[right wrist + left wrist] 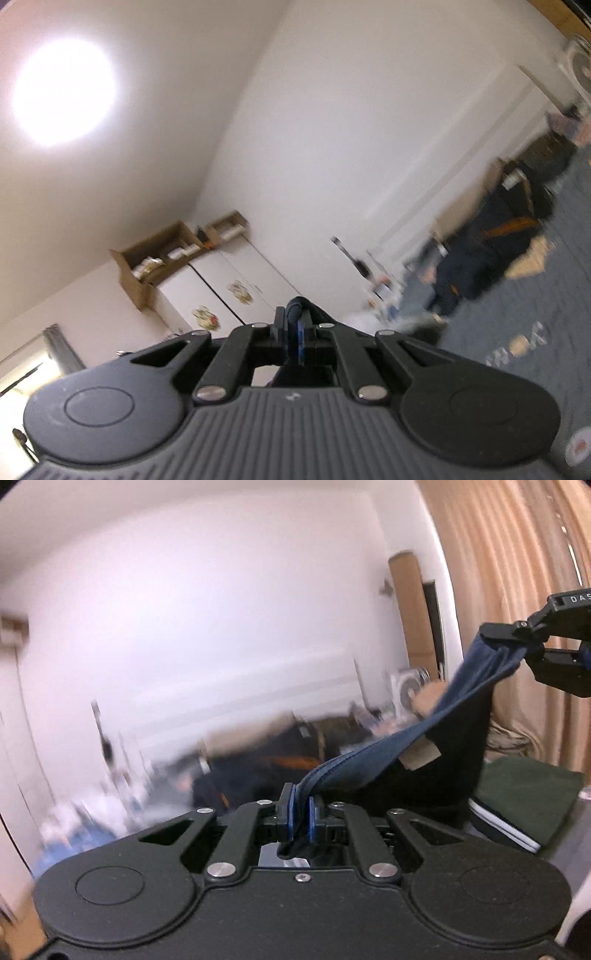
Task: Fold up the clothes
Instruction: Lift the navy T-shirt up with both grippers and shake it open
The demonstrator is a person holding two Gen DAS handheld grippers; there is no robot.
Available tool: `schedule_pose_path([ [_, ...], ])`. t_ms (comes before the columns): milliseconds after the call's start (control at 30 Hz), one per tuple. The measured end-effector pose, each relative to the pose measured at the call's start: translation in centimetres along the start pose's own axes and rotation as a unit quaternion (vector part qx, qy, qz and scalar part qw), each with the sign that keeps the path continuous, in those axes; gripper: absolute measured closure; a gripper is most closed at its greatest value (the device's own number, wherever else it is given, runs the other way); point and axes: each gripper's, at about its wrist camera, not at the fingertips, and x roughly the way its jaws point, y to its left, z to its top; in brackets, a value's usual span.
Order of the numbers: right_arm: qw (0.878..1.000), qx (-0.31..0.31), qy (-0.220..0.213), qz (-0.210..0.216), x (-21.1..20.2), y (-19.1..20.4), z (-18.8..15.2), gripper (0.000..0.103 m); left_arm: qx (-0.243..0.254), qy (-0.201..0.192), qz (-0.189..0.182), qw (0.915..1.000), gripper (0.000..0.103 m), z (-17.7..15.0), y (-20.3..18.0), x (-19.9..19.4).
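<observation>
Both grippers up in the air, navy garment (373, 757) strung between them. Left gripper (301, 819) fingers pinched tight on a bunched edge at 6 o'clock in left view; cloth runs up toward 2 o'clock to right gripper (517, 638), fingers clamped on the other bunched end. Rest of garment hangs dark below the stretched band, a tan tag showing near the middle.

Progress: lifted and spread, no fold visible in this piece. Could fit a shake-out ahead of laying flat, or a carry mid-fold; can't settle which. Dark green folded item (532, 794) at 4 o'clock lies flat on a surface, maybe a finished piece, only a guess. Heavy motion blur, so room detail unreliable.

Views compared: left view shows the whole span of cloth, both grip points, curtain (517, 554) at 1 o'clock. Right view tilted to ceiling, lamp (62, 92) at 10 o'clock, cabinets (207, 295) at centre; of the garment only a small navy nub pinched in right gripper's fingers at 6 o'clock. No sag, no green item there.
</observation>
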Motion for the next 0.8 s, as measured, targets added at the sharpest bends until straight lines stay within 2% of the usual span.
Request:
schedule_pose_path([
  [200,0.999,-0.028,-0.032,0.02,-1.3,3.3,3.0,0.099,0.041,-0.062,0.021,0.997,0.096,6.0,-1.1,-3.4],
  [333,0.999,-0.036,-0.03,0.001,-1.3,2.8,3.1,0.099,0.042,-0.063,0.014,0.9971,0.096,6.5,-2.6,-3.0],
  [433,0.999,-0.037,-0.02,-0.022,-0.9,1.4,2.3,0.099,0.022,-0.038,-0.003,0.999,0.096,4.4,-3.2,-0.3],
  [567,0.998,-0.029,0.005,-0.064,0.2,-1.6,0.2,0.099,-0.016,0.018,-0.026,0.9994,0.096,-0.2,-3.9,4.3],
  [667,0.995,-0.01,0.03,-0.1,1.0,-5.0,-2.2,0.099,-0.041,0.069,-0.041,0.996,0.096,-4.6,-4.9,8.2],
  [800,0.989,0.016,0.056,-0.139,1.6,-9.7,-5.6,0.099,-0.068,0.115,-0.057,0.9894,0.096,-9.9,-5.0,10.8],
])
